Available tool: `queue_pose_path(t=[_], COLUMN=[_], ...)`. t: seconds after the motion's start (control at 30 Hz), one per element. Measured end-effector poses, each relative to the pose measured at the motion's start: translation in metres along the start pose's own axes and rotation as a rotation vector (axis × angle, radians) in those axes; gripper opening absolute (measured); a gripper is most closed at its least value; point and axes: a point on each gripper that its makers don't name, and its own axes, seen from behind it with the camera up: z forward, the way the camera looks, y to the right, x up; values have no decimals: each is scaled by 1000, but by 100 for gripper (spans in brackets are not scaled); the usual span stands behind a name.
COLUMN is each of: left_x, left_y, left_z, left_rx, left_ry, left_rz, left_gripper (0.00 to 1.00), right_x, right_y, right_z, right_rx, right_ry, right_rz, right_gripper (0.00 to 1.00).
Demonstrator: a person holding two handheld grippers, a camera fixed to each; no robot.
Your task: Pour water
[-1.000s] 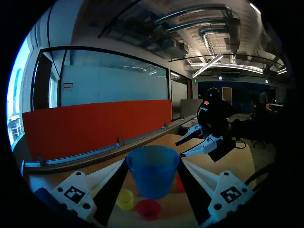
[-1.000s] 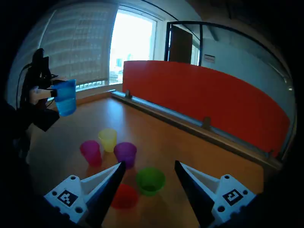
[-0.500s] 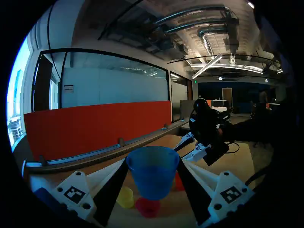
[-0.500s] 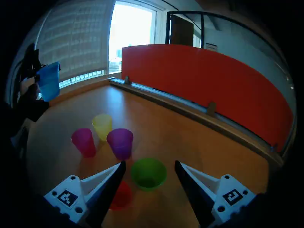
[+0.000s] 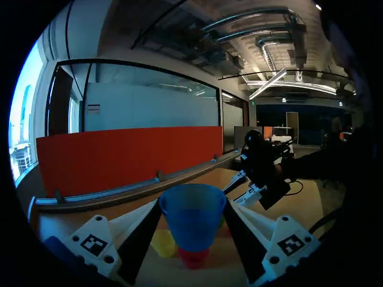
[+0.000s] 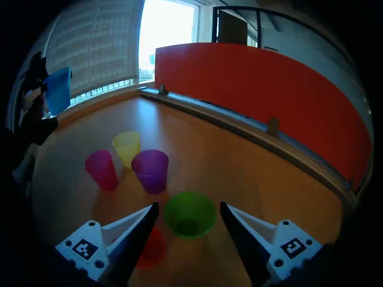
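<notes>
Your left claw [image 5: 192, 202] pinches the blue cup [image 5: 192, 222], ready to pour. I think your spread right claw [image 6: 188, 205] should grab the green cup [image 6: 189, 222] next.

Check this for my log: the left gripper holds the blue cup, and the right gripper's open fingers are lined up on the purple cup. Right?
One slip: the right gripper view shows the right gripper lined up on the green cup; the purple cup stands farther off. The left gripper does hold the blue cup.
</notes>
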Motion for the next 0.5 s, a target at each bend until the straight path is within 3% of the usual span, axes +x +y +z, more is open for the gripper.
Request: queue_pose_path(t=[0.5], left_x=[-12], left_y=[-18], left_z=[-6], left_rx=[34], left_ry=[-1], left_rz=[-19], left_gripper=[87], right_x=[-10], right_y=[-2], right_z=[16], right_rx=[3], right_ry=[-50], right_rz=[2], right_gripper=[99])
